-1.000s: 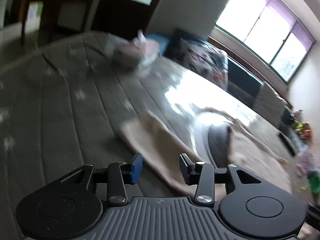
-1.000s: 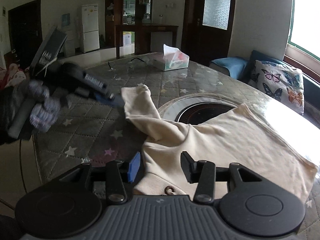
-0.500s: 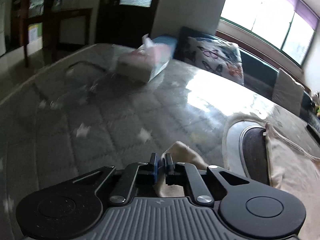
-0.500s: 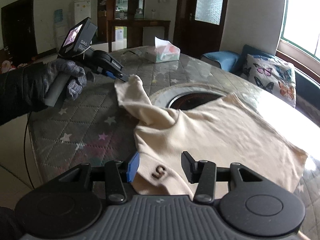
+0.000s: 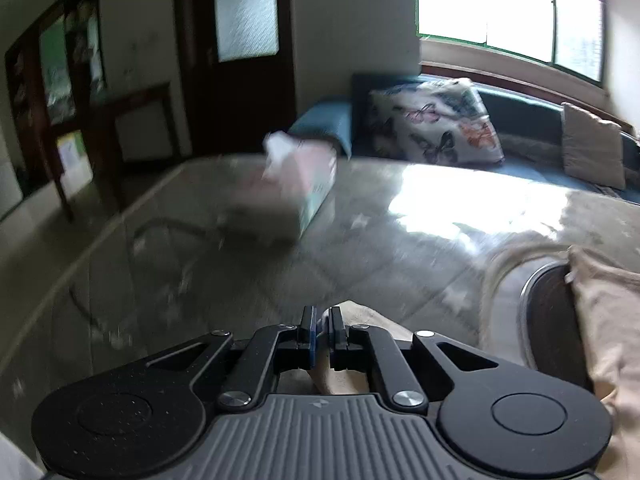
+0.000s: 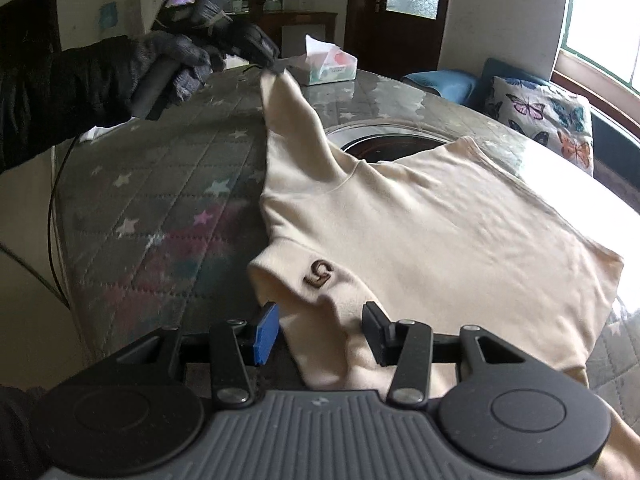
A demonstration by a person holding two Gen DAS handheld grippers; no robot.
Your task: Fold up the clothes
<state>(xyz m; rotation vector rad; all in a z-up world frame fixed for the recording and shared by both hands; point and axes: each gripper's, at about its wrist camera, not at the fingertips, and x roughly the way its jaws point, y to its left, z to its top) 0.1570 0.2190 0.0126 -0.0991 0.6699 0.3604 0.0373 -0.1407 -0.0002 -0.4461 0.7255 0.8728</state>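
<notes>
A cream sweater point(image 6: 440, 216) lies spread on the round table, partly over its central inset. Its sleeve point(image 6: 292, 120) stretches straight out toward the far left. My left gripper point(image 6: 269, 62), held by a dark gloved hand point(image 6: 176, 60), is shut on the sleeve's cuff. In the left wrist view the left gripper point(image 5: 322, 320) has cream cloth pinched between its pads. My right gripper point(image 6: 320, 320) is open low over the sweater's near edge. A fold with a brown logo point(image 6: 319, 274) lies between its fingers, and the pads do not press on it.
A tissue box point(image 6: 330, 64) stands at the far side of the table, just beyond the left gripper. The quilted star cloth point(image 6: 160, 208) covers the table, and a dark round inset point(image 6: 384, 144) sits mid-table. A sofa with a butterfly cushion point(image 6: 540, 120) is behind. The table's edge curves at the left.
The left gripper closed on the sleeve cuff and drew it outward, so the sleeve now lies stretched and lifted at its tip. The right gripper sank closer over the logo fold.
</notes>
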